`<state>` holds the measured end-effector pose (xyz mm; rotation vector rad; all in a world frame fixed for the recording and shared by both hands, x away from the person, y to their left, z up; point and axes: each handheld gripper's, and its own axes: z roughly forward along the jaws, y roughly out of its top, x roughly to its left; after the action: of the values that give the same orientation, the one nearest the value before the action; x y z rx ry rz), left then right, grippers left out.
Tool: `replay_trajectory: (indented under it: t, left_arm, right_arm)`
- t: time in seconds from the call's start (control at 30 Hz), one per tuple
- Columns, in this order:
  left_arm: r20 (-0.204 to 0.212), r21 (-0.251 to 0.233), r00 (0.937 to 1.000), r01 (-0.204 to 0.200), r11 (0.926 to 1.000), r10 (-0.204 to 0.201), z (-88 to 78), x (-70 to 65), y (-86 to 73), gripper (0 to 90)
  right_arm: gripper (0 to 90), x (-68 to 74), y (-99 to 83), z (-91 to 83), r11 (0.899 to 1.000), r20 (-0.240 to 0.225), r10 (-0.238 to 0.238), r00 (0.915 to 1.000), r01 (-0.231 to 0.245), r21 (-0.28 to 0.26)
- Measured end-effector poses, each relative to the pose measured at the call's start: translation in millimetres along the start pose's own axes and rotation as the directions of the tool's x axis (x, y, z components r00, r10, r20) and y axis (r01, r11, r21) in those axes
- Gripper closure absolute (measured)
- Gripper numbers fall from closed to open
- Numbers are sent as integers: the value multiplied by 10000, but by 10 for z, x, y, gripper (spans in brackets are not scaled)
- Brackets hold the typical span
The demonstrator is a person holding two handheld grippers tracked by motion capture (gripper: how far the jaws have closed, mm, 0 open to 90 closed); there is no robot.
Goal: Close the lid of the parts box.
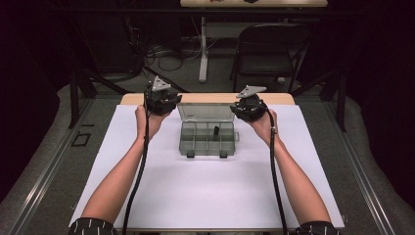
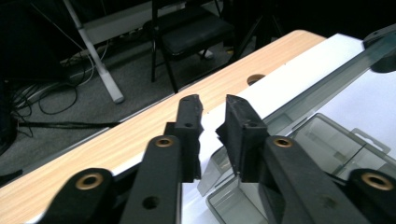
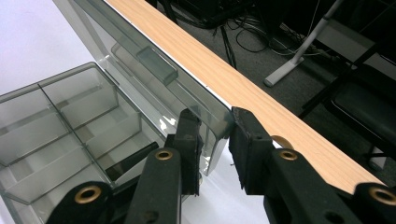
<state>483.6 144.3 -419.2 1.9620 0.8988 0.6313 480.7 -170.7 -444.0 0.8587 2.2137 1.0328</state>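
A clear plastic compartment box (image 1: 207, 139) stands in the middle of the white sheet with its lid (image 1: 205, 112) tipped up at the back. One compartment holds a small black piece (image 1: 216, 130). My right gripper (image 1: 244, 111) is at the lid's far right corner. In the right gripper view the gripper (image 3: 215, 123) is shut on that corner of the lid (image 3: 140, 65), above the black piece (image 3: 130, 163). My left gripper (image 1: 166, 105) hovers by the lid's left corner. In its own view the left gripper (image 2: 214, 112) shows a narrow, empty gap. The lid (image 2: 327, 74) runs just below and behind the jaws.
The white sheet (image 1: 205, 196) covers most of the wooden table, whose bare far edge (image 1: 132, 99) shows behind the box. Beyond it stand a black folding chair (image 1: 269, 49) and a white table leg (image 1: 203, 49), with cables on the floor.
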Motion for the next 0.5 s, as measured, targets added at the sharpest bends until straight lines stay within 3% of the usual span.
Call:
replay_trajectory:
  t: [0.1, 0.23, 0.37, 0.43, 0.5]
  left_arm:
    - [66, 80, 9999, 125, 9999, -126, 24, -1, -22, 795]
    - [168, 311, 9998, -120, 9994, 114, 40, -28, -40, 834]
    - [303, 421, 9991, -322, 9986, 309, 35, -59, -57, 854]
    - [432, 494, 9984, -388, 9980, 367, 29, -82, -83, 858]
    - [590, 573, 9976, -397, 9976, 363, 23, -101, -117, 862]
  right_arm:
    - [716, 7, 2, -16, 10000, -52, 7, 10000, -7, -37]
    - [636, 13, 10, -62, 9998, -193, 189, 9996, -191, -90]
    - [533, 35, 26, -153, 9988, -780, 360, 9963, -385, -308]
    - [484, 52, 30, -203, 9974, -1264, 521, 9906, -579, -425]
    - [488, 86, 33, -254, 9972, -1532, 445, 9872, -530, -522]
